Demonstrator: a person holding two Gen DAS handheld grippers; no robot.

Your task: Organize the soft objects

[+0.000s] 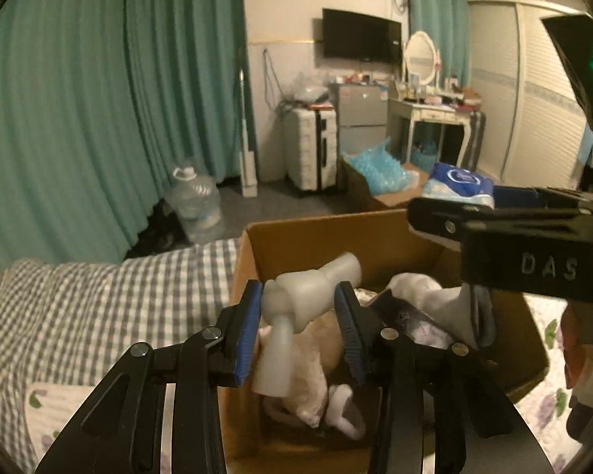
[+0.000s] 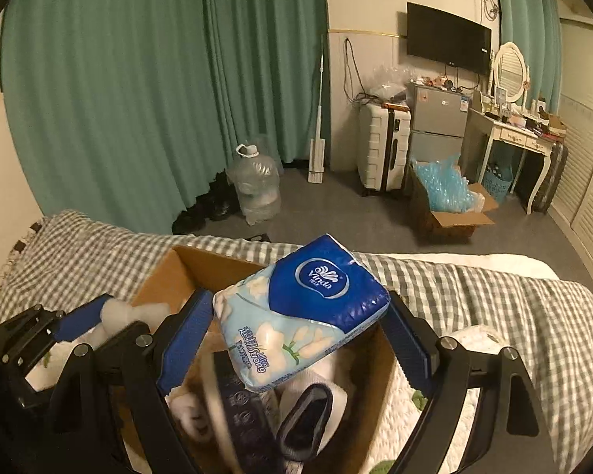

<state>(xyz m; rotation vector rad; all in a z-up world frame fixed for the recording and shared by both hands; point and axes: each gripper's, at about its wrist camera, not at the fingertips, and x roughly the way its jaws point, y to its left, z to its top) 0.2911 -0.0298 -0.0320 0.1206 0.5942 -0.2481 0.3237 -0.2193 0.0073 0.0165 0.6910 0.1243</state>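
Both grippers hover over the cardboard box (image 2: 166, 272) at lower centre to drop loads: left gripper (image 1: 298, 331) clamps a whitish, possibly rubbery toy (image 1: 300, 296); right gripper (image 2: 296, 339) pinches the tissue pack (image 2: 296, 308).

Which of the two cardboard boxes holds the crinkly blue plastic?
The open box on the floor beside the white suitcase; blue plastic spills from its top. The other box, on the checked bedspread under the grippers, holds soft things.
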